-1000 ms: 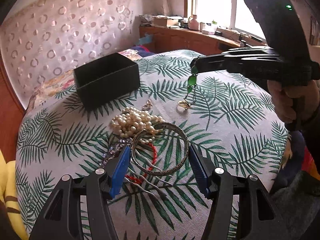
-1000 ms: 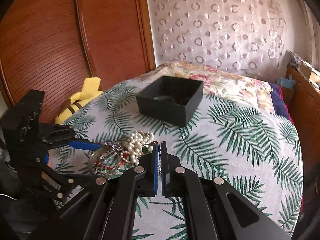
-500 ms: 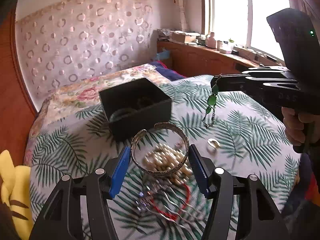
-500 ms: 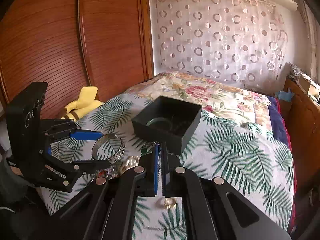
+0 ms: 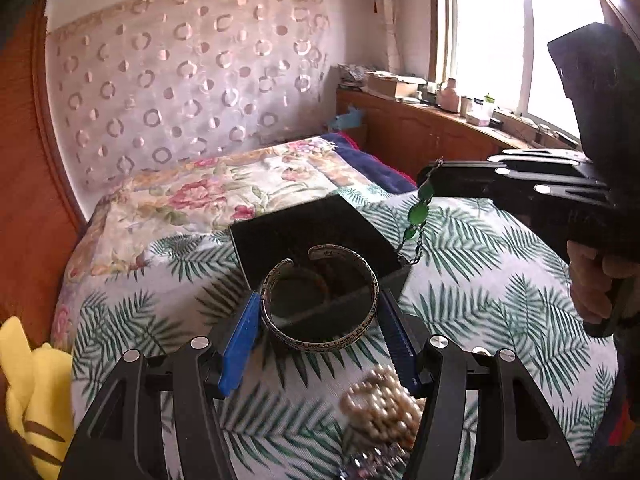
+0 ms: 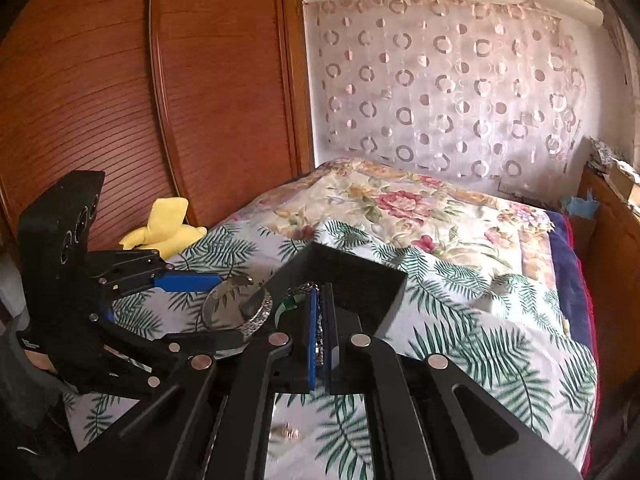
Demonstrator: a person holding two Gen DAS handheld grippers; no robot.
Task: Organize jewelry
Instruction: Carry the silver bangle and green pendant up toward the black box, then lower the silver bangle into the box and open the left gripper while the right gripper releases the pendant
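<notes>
Your left claw (image 5: 318, 334) grips the silver bangle (image 5: 319, 298); your right claw (image 6: 320, 334) pinches the green-stone chain (image 5: 418, 216).
Both hang over the black box's (image 5: 316, 228) near edge on the bed (image 5: 480, 280).

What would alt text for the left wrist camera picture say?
The left gripper holds a silver cuff bracelet above an open black box on a palm-leaf bedspread. The right gripper dangles a green-stone chain.
</notes>
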